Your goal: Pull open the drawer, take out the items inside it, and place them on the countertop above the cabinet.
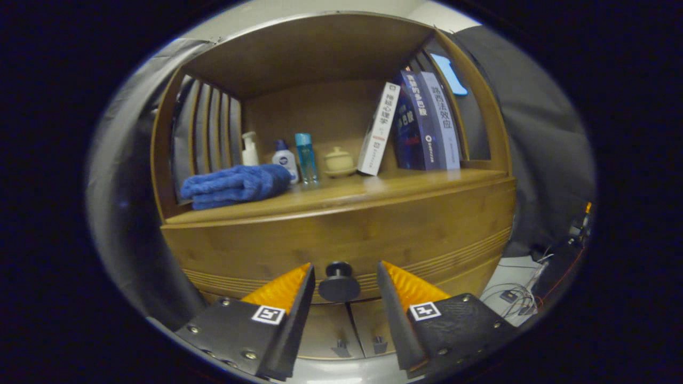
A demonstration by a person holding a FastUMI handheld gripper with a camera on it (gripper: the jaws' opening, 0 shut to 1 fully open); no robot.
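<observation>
Gripper (344, 274) spread wide, fingers either side of the drawer knob (339, 282), not touching it. Knob sits between the fingertips, small gap each side. Drawer (341, 242) front is shut, contents can't be seen. Two lower cabinet doors (349, 333) below the knob, closed.

Tabletop (341, 194) above and beyond the fingers, inside the wooden cabinet (320, 53) alcove:
- folded blue towel (235, 185), ahead-left
- white pump bottle (249, 149), white bottle with blue cap (284, 159) and clear blue bottle (306, 157) behind the towel
- small lidded ceramic pot (339, 161), straight ahead
- four books (413, 125) ahead-right, the white one leaning

Loose cables (515, 298) on the floor, right of the gripper.
</observation>
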